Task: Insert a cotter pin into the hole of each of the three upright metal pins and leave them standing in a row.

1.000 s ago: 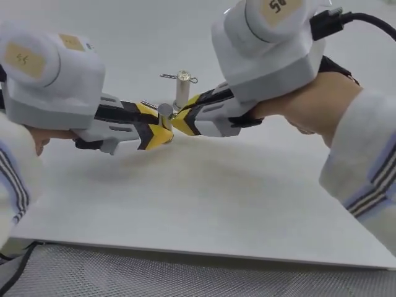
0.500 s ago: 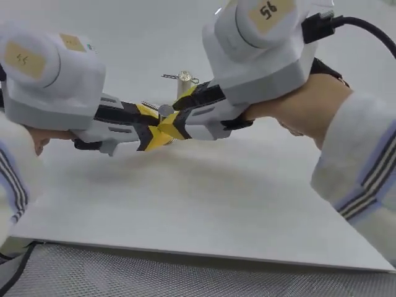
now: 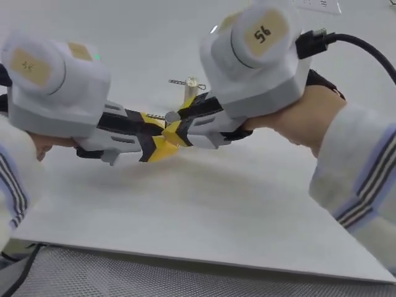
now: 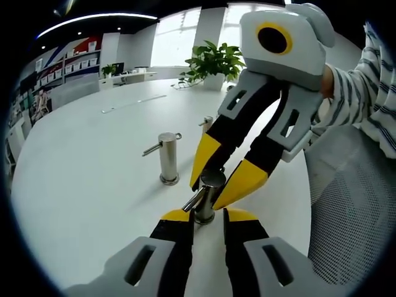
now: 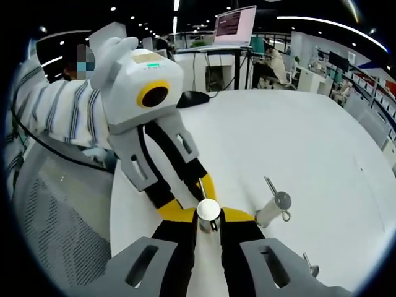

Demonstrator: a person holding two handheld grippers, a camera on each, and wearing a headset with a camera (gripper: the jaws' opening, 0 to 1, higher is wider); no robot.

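Observation:
The near metal pin [image 3: 172,116] [image 4: 207,197] [image 5: 208,211] stands on the white table with a cotter pin [image 4: 192,201] sticking out of its head. My left gripper [image 3: 162,137] [image 4: 208,218] comes in from the left, shut on the pin's lower part. My right gripper [image 3: 175,127] [image 5: 209,221] comes from the right and closes on the same pin near its top; its yellow fingers [image 4: 246,178] straddle the head. A second pin [image 3: 192,87] [image 4: 167,158] [image 5: 273,210] stands behind with a cotter pin through it. A third pin [image 4: 206,122] peeks out behind the right gripper.
The white table [image 3: 204,198] ends at a front edge over grey mesh [image 3: 185,278]. A black cable [image 3: 362,44] trails from the right gripper. Offices, a plant [image 4: 213,62] and a monitor [image 5: 235,25] lie far behind.
The right gripper has slid forward from the pin's side so its fingers now straddle the pin's head. The left gripper has held still on the pin.

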